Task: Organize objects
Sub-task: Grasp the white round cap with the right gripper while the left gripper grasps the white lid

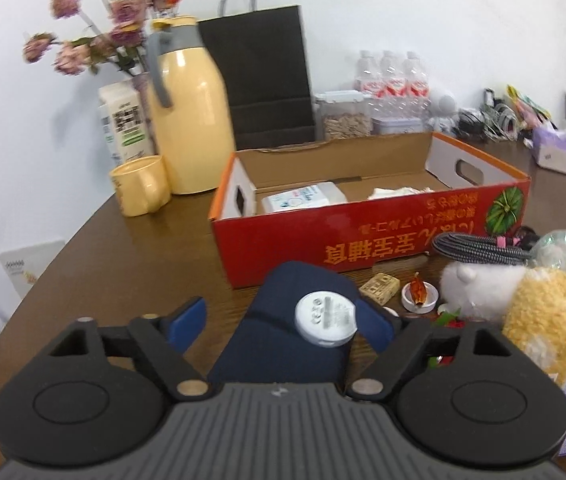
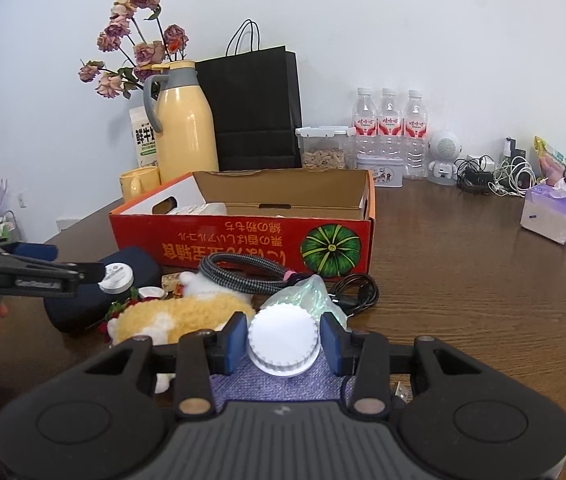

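Observation:
A dark blue pouch lies on the brown table in front of the red cardboard box, with a small white round cap on top of it. My left gripper straddles pouch and cap; its left pad stands clear of them, so it is open. It also shows in the right wrist view as the left gripper over the pouch. My right gripper is shut on a white ribbed-lid jar above a purple cloth. A yellow and white plush toy lies between the two.
A braided cable, a black cord and a greenish plastic bag lie before the box. Yellow jug, mug, black paper bag and water bottles stand behind. The table's edge curves at the left.

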`<state>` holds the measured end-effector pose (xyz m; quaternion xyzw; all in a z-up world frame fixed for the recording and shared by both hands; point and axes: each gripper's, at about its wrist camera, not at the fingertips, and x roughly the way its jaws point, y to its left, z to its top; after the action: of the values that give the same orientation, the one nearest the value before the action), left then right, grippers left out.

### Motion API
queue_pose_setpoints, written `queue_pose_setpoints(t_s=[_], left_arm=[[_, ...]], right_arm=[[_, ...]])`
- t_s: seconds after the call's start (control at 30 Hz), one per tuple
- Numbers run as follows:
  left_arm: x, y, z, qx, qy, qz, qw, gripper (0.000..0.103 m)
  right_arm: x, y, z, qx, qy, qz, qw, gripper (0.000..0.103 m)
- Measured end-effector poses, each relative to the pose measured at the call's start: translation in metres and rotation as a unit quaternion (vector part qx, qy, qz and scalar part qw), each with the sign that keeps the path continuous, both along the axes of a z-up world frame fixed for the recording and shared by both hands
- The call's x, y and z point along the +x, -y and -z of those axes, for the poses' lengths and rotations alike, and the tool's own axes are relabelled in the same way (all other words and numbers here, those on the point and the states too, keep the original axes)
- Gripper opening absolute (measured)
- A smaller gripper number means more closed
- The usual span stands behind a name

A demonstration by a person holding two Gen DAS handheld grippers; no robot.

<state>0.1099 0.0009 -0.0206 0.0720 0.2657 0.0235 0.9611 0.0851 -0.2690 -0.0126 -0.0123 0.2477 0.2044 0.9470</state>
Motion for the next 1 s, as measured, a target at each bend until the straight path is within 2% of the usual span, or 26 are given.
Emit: queue_pose_setpoints(t_s=[0.17, 0.23, 0.53, 0.6, 0.63, 0.73, 1.0], left_arm=[[0.013, 0.006, 0.007, 0.013, -0.015, 0.033, 0.9993, 0.081], [0.017, 0.008, 0.011, 0.014, -0.024, 0.044, 0.9987, 0.074], [0.019, 0.011, 0.022, 0.047, -0.025, 0.046, 0.9975, 0.065], [0.018, 0.013, 0.022, 0.052, -0.020, 0.052, 0.9971, 0.057], [0.016, 0.015, 0.022, 0.052, -0.019, 0.063, 0.9965, 0.042], [0.014, 0.023, 0.025, 0.071, -0.017, 0.070, 0.9949, 0.041], [0.014, 0.013, 0.022, 0.023, -0.017, 0.071, 0.9970, 0.041]], right_arm=[[0.006, 0.001, 0.002, -0.001, -0.004, 0.004, 1.000, 0.039], [0.008, 0.001, 0.004, -0.002, -0.007, 0.005, 1.000, 0.039], [0.013, 0.003, 0.008, 0.001, -0.012, 0.006, 1.000, 0.039], [0.013, 0.003, 0.009, 0.002, -0.012, 0.005, 1.000, 0.039], [0.013, 0.003, 0.009, 0.002, -0.012, 0.005, 1.000, 0.039], [0.013, 0.004, 0.010, 0.003, -0.013, 0.005, 1.000, 0.039], [0.012, 0.005, 0.010, 0.005, -0.013, 0.006, 1.000, 0.039]])
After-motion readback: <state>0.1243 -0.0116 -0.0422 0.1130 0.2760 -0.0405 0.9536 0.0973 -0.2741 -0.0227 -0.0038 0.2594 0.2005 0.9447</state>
